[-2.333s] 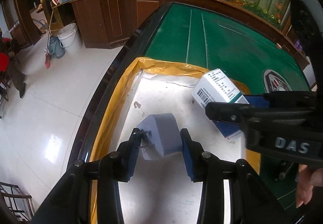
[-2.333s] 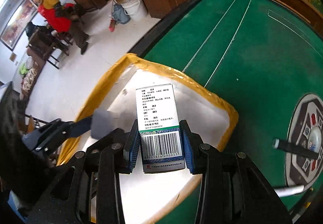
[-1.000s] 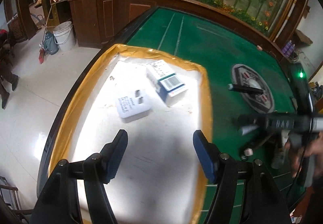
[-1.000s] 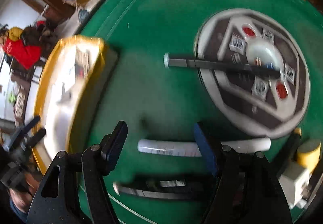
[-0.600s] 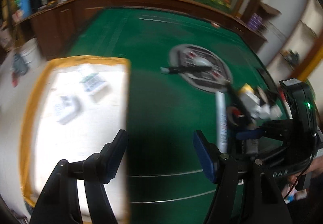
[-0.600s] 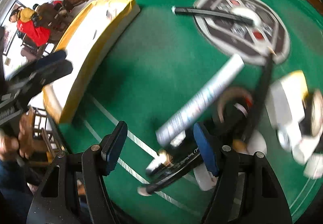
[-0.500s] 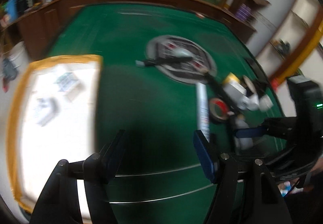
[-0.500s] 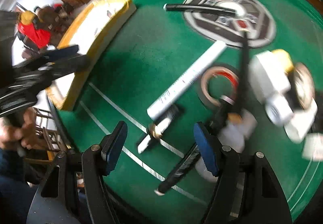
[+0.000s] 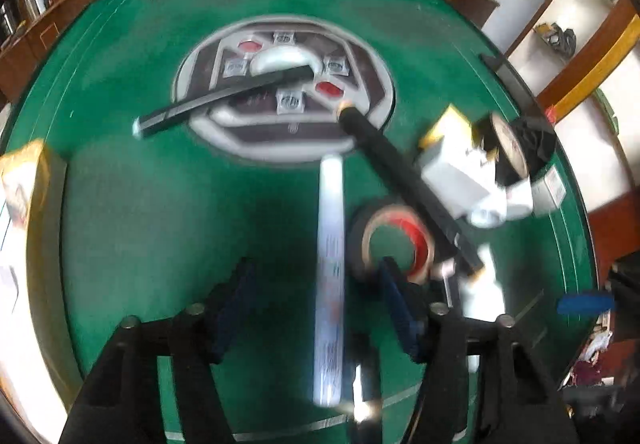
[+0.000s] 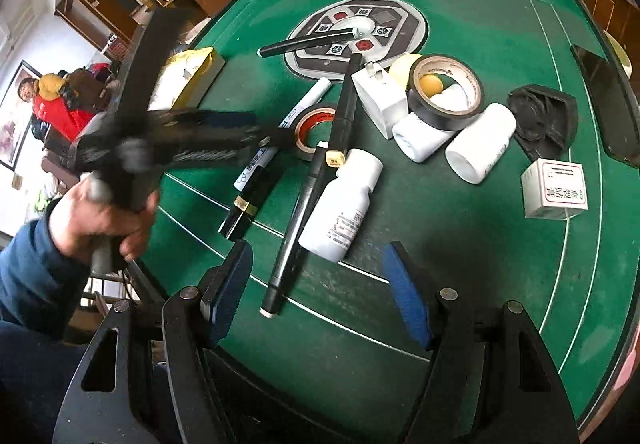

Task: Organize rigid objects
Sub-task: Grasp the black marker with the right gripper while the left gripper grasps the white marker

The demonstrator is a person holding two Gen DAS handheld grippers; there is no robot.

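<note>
- Left gripper was above the pile of loose things in the middle of the green table; its jaws were closing, with the white marker between them but not yet pressed.
- Right gripper had its jaws apart and held nothing; a black pen and a white bottle lay just ahead of it.
- A moment before, both grippers were over the yellow tray at the left edge of the table, where they left a grey plug and a printed box. Now both had come across to the pile, so, as I judge, two things were already sorted and a new pick was starting.
- Left view was blurred; it showed the marker lying beside the red tape, with a black stick crossing behind.
- Right view was sharp and showed more: the hand that carried the left gripper, the black tape resting on two more bottles, a white adapter, and a small box near the right edge.
</note>
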